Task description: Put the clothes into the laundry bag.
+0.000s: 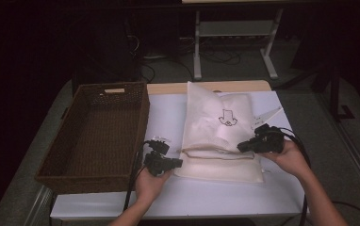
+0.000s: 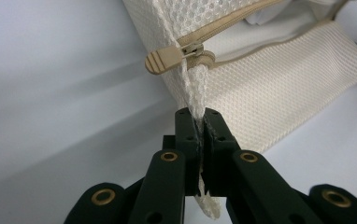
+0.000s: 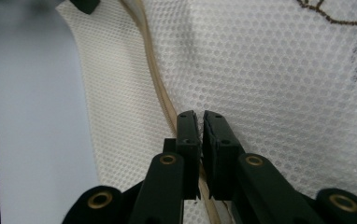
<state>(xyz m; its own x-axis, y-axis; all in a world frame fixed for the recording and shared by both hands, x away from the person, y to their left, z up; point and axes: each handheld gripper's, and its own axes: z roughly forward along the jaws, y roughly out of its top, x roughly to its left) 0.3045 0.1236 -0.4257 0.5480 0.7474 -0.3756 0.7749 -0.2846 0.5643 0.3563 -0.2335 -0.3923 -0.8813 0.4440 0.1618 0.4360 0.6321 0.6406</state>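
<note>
From the high view, a cream mesh zip-up laundry bag lies on the white counter, just right of an empty brown wicker basket. Its open zipper edge runs left to right across the near part, between the two hands. The left tongs sit at the bag's left end, the right tongs at the zipper line toward its right; each hand is nearest its own end.

The left gripper view adds what is pinched: the tongs are clamped shut on the mesh corner just below the beige zipper pull.

In the right gripper view, the tongs are closed on the mesh beside the tan zipper tape, which runs away from them.
</note>
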